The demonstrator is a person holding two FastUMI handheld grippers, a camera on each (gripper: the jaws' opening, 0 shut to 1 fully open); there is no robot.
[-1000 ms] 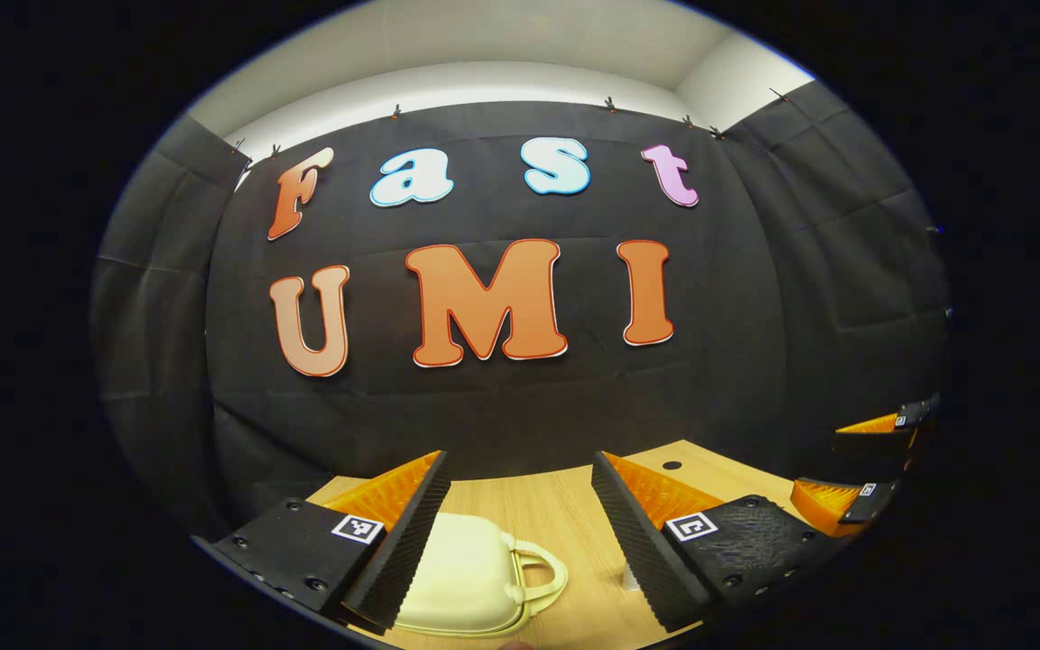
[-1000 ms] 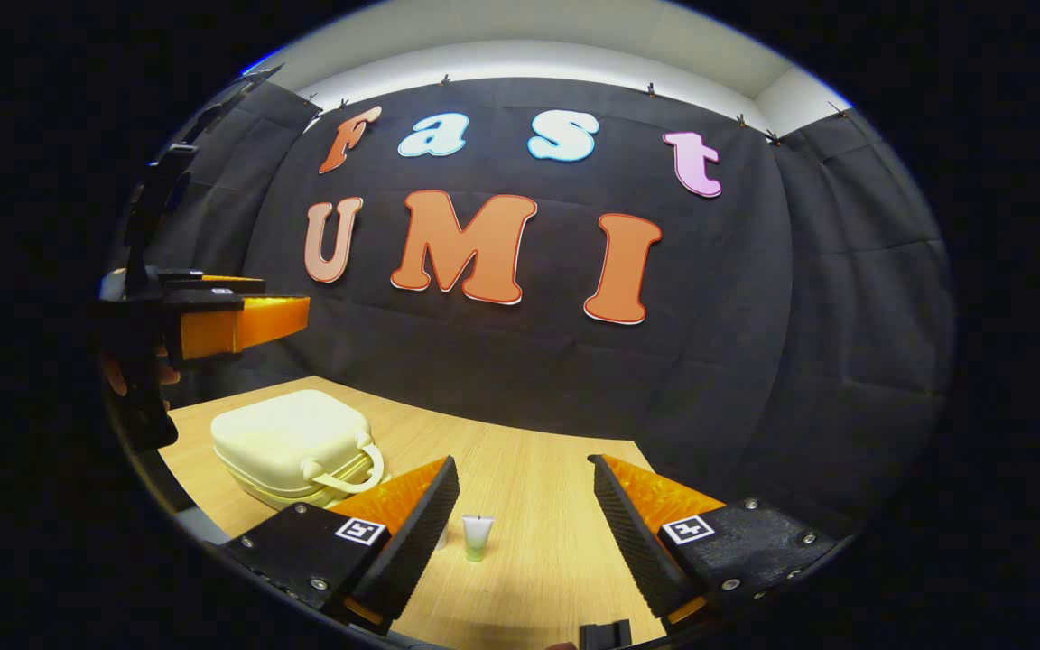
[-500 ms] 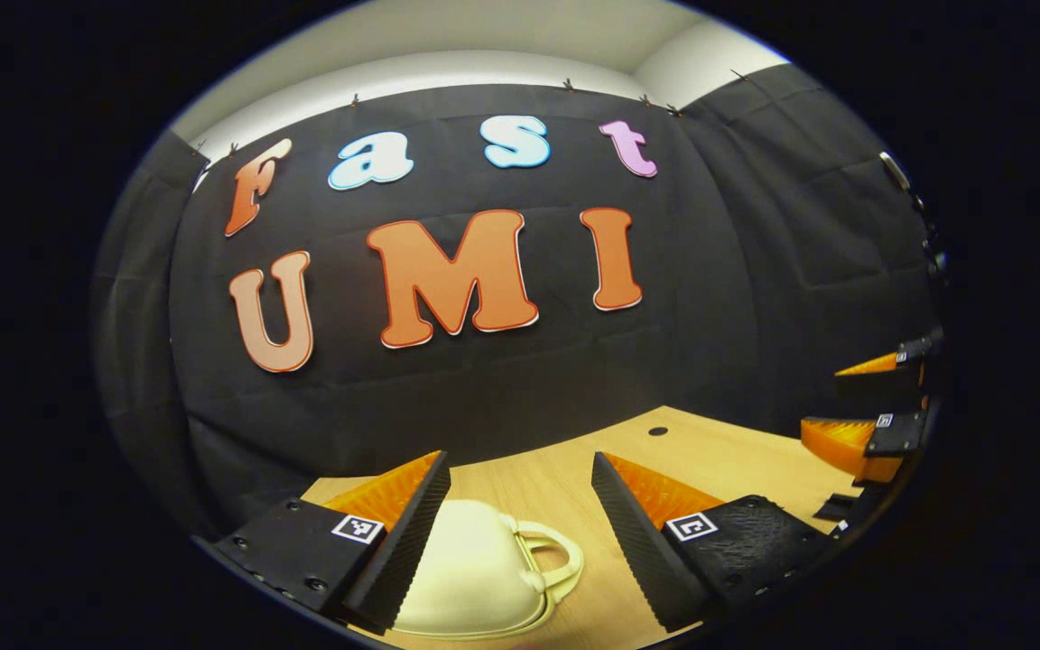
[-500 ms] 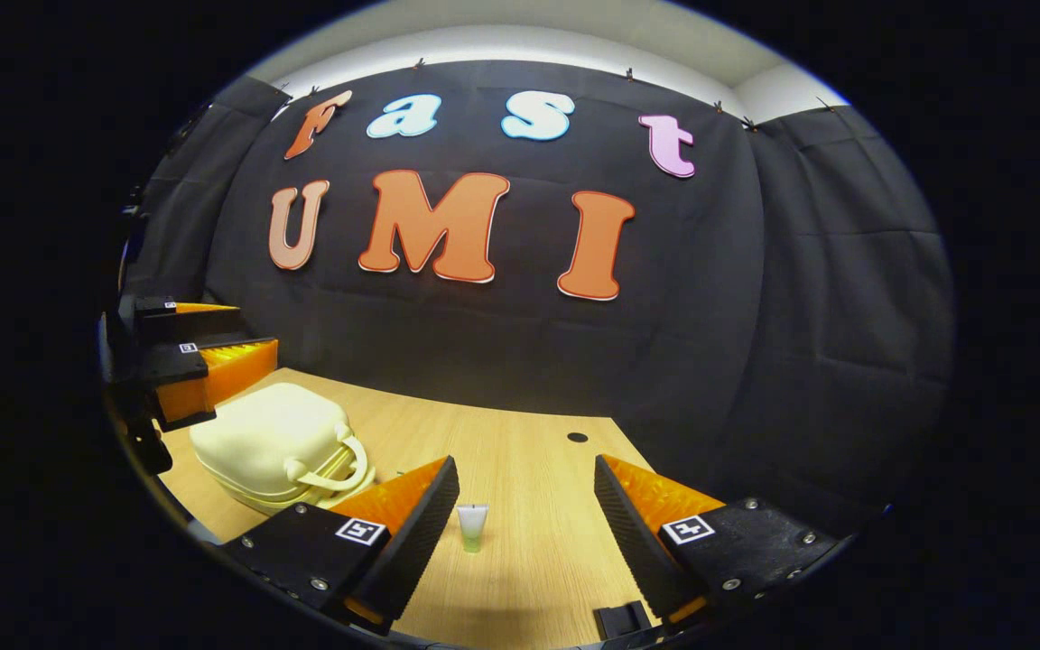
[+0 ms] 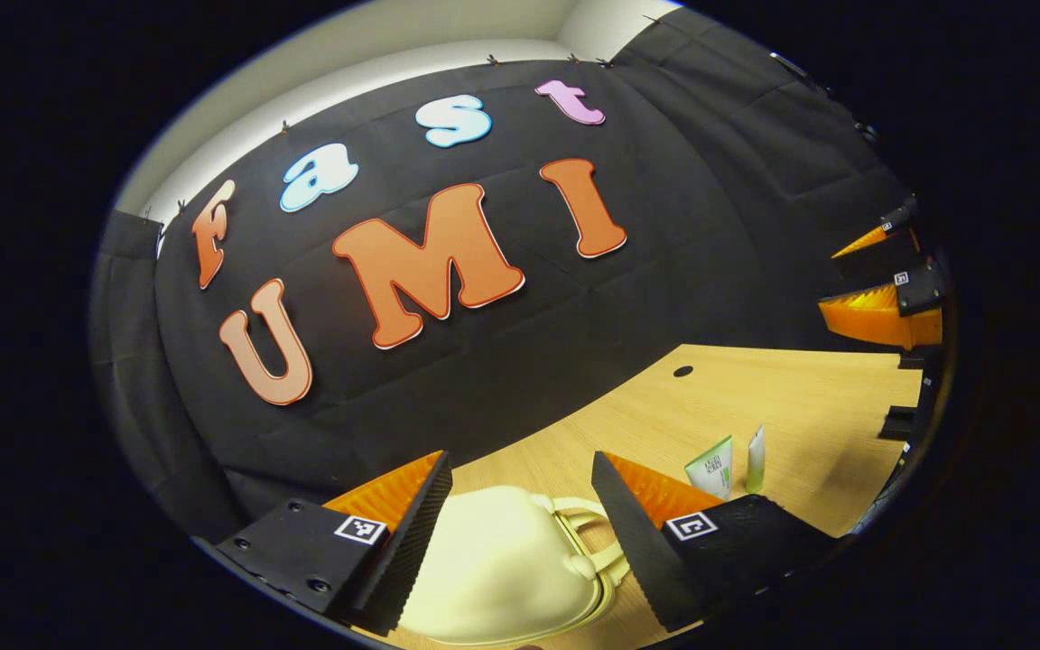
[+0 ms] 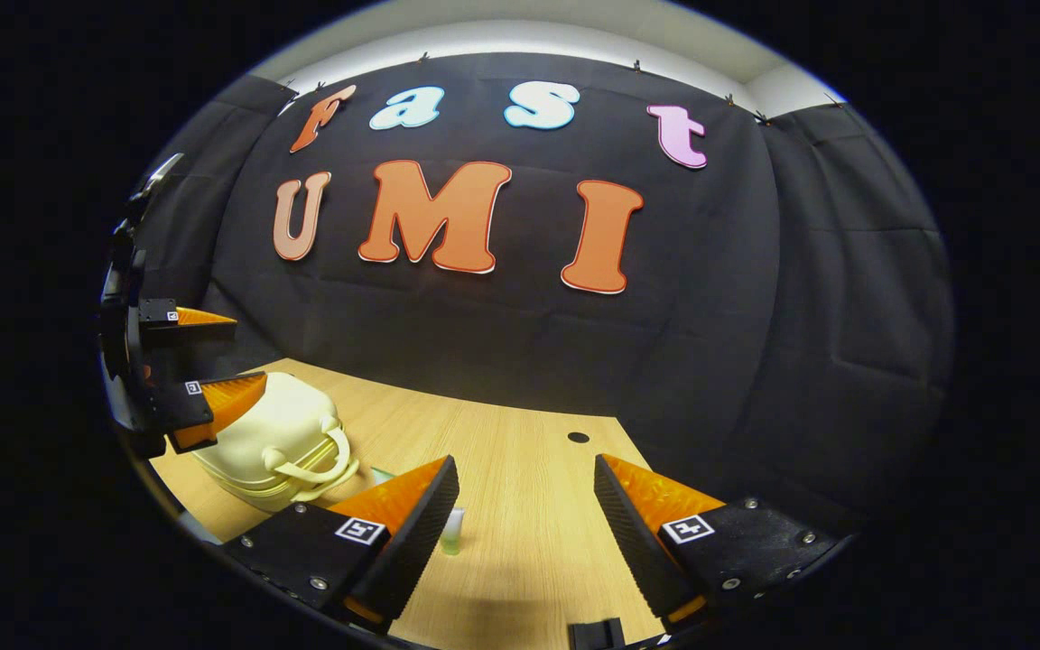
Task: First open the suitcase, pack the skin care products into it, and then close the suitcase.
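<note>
Left hand-held gripper, jaws wide, above the closed cream suitcase on the wooden surface; two skin care tubes stand at 2 o'clock; right hand-held gripper, likewise wide, faces a tube.

Our left gripper with black ridged pads, orange ribbed finger backs, black bases with screws and square black-and-white markers, our right gripper apparently built the same
</note>
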